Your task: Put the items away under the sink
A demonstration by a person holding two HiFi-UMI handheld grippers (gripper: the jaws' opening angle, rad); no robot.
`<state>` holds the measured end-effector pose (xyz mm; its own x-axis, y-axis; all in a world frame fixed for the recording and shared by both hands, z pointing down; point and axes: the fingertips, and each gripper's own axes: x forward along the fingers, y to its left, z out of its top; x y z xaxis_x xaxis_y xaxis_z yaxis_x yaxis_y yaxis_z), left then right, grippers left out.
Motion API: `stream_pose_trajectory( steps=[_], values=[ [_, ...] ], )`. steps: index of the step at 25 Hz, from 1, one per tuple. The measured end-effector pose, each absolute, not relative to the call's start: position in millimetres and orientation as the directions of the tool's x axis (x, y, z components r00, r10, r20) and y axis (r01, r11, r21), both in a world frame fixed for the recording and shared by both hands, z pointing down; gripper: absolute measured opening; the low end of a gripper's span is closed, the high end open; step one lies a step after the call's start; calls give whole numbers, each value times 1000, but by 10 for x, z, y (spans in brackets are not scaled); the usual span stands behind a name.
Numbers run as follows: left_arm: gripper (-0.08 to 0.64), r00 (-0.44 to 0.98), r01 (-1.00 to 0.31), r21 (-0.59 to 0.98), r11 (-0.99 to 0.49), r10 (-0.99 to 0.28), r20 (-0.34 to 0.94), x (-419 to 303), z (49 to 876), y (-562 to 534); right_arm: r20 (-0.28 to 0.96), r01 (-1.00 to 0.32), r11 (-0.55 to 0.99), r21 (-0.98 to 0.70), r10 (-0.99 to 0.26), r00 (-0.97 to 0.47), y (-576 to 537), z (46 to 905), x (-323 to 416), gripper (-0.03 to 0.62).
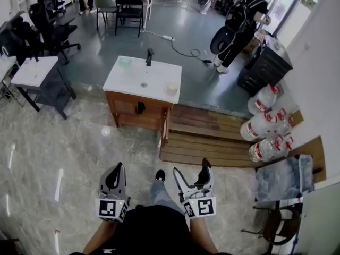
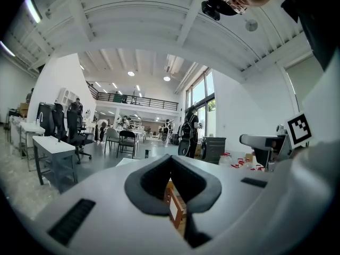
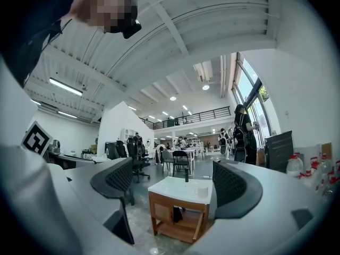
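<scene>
Straight ahead on the glossy floor stands the sink cabinet (image 1: 133, 113), a wooden unit under a white top (image 1: 139, 73) with a black faucet (image 1: 150, 56) at its back edge. A pale cup (image 1: 172, 88) sits at the top's near right corner and a small greenish thing (image 1: 125, 62) at the far left corner, well apart from each other. Something dark hangs on the cabinet's front (image 1: 141, 108), too small to name. The right-hand door (image 1: 165, 127) seems to stand ajar, with a bare wooden shelf showing inside in the right gripper view. A low wooden platform (image 1: 207, 137) lies just beside the cabinet on its right, and big water jugs (image 1: 261, 126) are heaped near the wall beyond it. Both tongs are held low in front of the person, well short of the cabinet and touching nothing on it. The left gripper (image 1: 118, 166) has its jaws pressed together with nothing pinched; only a sliver of the wooden cabinet shows below where its pads meet. The right gripper (image 1: 190, 168) has its jaws spread and empty, and its own view frames the cabinet between them. Farther off, a white side table (image 1: 34, 70) stands to the left, and a person with a backpack (image 1: 241, 20) stands by the door.
</scene>
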<state>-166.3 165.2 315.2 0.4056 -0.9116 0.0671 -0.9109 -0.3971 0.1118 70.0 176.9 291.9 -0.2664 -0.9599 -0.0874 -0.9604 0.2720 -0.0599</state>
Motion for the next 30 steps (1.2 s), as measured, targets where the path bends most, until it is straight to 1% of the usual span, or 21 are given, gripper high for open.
stream_pose_trajectory(
  steps=[5,12,16,21,26,30],
  values=[
    [6,392,-918,93,-385,-917,80,-1426,3089,1047,-91,-957,283,-58,-957,-277,1144,2919,930,459],
    [6,360,-932,78,-355,-929,79,-986,2955,158,-70,-940,333,-76,-942,-328,269,2982,1253,459],
    [6,368,-930,38,-367,-926,78,-748,2920,-218,-63,-928,364,-80,-931,-360,-161,3001,1399,457],
    [6,326,-945,64,-320,-939,109,-752,3066,-543,-76,-919,382,-93,-923,-376,-620,3068,1462,457],
    [6,320,-947,78,-311,-933,166,-794,3317,-856,-33,-911,401,-96,-916,-400,-1006,3241,1367,457],
    [6,349,-937,96,-336,-920,180,-815,3576,-1166,-2,-921,378,-93,-925,-380,-1287,3556,1266,456]
  ],
)
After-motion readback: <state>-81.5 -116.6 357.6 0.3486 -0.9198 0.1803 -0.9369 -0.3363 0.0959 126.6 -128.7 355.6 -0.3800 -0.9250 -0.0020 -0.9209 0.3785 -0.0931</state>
